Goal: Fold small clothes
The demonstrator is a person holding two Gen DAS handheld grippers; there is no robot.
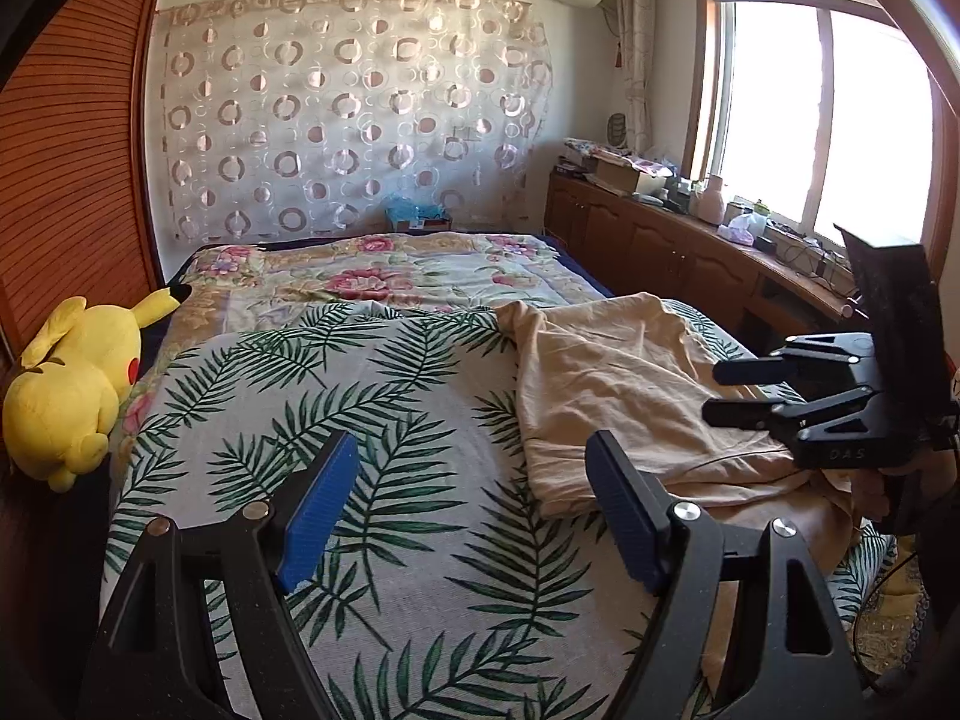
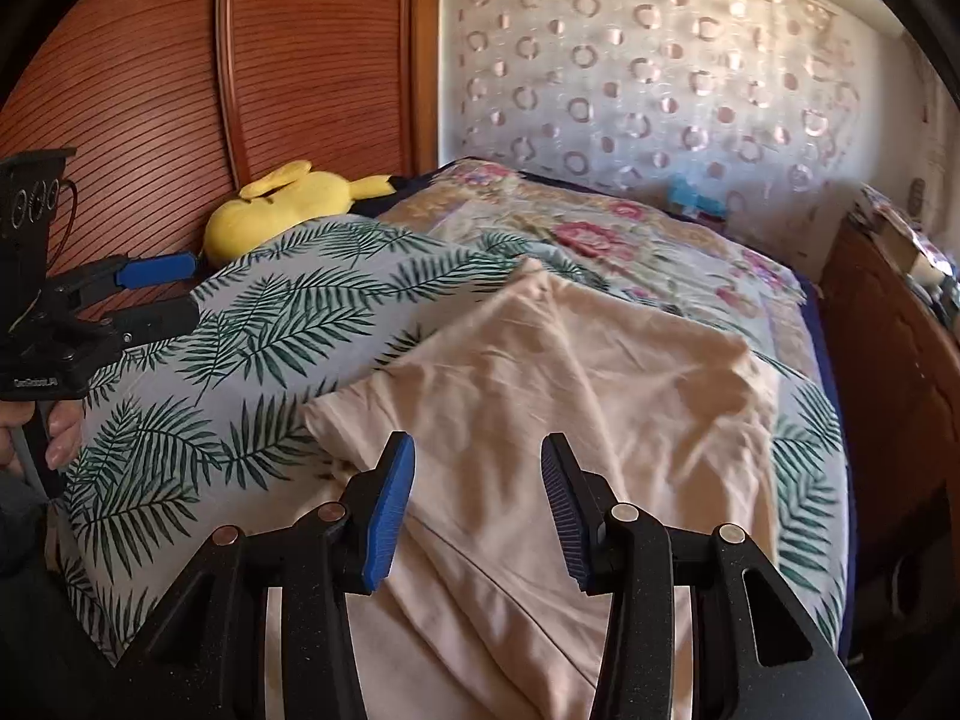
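Your left tongs [image 1: 468, 510] stand wide apart with nothing between the blue pads [image 1: 318, 516], hanging over the leaf-print sheet [image 1: 372, 396] on the bed. Just to their right lies the task's thing, a beige garment [image 1: 624, 384], rumpled and partly folded over itself, on the right half of that sheet.

Your right tongs [image 2: 477, 510] are apart too, about half spread, and clamp nothing; the garment [image 2: 540, 372] lies directly below and ahead of them, and whether the tips touch it you cannot tell. In the left view those right tongs [image 1: 720, 390] show side-on above the cloth's right edge, their fingers parted. In the right view your left hand [image 2: 36, 438] grips the handle at the picture's left edge.

Beyond the leaf sheet lies a flowered quilt [image 1: 384, 276]. A yellow plush [image 1: 72, 384] lies at the bed's left edge against the wooden wardrobe [image 1: 72, 180]. Further back hangs a ring-patterned curtain [image 1: 348, 108], with a cluttered cabinet [image 1: 660, 240] under the window [image 1: 810, 114].
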